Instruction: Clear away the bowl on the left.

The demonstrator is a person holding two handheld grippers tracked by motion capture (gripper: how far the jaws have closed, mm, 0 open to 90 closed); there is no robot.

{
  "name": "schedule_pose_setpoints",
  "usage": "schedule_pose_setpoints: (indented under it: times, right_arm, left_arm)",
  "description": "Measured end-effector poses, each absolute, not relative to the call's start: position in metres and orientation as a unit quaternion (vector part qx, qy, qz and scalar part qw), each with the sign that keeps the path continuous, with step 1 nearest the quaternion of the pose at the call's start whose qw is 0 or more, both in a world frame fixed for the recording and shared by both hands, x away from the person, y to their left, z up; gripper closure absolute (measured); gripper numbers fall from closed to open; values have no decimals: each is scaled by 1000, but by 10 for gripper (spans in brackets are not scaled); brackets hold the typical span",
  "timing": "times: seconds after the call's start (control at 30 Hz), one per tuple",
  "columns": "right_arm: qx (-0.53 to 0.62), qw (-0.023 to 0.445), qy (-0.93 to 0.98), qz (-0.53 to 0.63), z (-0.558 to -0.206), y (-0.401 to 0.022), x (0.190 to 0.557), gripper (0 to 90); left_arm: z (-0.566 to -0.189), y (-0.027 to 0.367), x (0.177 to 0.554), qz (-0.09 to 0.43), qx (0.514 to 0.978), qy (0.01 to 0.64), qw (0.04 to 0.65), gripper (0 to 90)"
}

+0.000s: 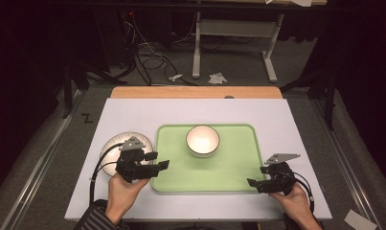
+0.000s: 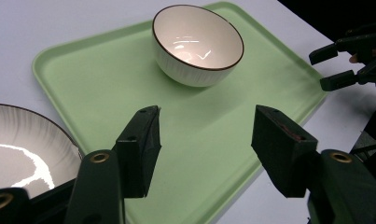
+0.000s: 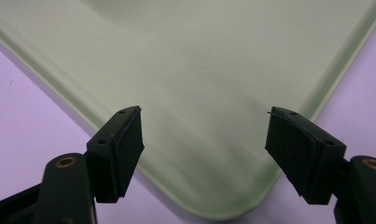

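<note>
Two grippers gape empty; tray lies lengthwise across the table.

A pale green tray is seen on a white table. A white bowl is edged by a dark rim; fine ribbed lines are carried by the white plate.

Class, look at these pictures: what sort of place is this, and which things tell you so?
Probably a lab or workshop set up for recording: loose cables lie on the floor behind a white-topped table, and a green tray with a bowl is laid out for handheld tongs.
</note>
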State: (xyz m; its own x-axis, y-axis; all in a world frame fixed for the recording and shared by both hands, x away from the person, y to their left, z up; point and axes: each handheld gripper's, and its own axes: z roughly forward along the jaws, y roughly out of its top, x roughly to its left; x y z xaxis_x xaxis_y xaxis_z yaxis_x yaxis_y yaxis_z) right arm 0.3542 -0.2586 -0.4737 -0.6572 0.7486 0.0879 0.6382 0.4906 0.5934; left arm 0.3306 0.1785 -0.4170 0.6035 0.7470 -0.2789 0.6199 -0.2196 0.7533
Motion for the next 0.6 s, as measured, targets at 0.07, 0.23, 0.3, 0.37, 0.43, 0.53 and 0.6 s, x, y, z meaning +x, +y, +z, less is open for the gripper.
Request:
schedule_pose_setpoints:
  times: [0.07,0.23,0.3,0.37,0.43,0.53,0.6]
  right_arm:
    - [403,91,859,303,-474,-258,354,287]
    - [404,91,859,302,-474,-258,354,288]
    - [402,92,859,302,-474,-258,354,288]
    - [403,91,859,304,-474,-258,354,288]
    - [404,91,859,302,-474,-258,354,289]
    - [402,91,860,301,-474,-258,355,289]
    - [401,91,860,301,-474,-258,355,290]
  left_arm:
    - [-418,177,331,71,777,440,444,421]
    - [-422,170,329,67,789,429,434,406]
    - [-423,170,329,66,793,426,431,404]
    - [-423,169,330,66,790,428,434,402]
    - [-424,167,330,64,792,426,433,403]
    - [-427,165,331,65,798,422,425,400]
    - [-429,163,332,66,802,420,420,396]
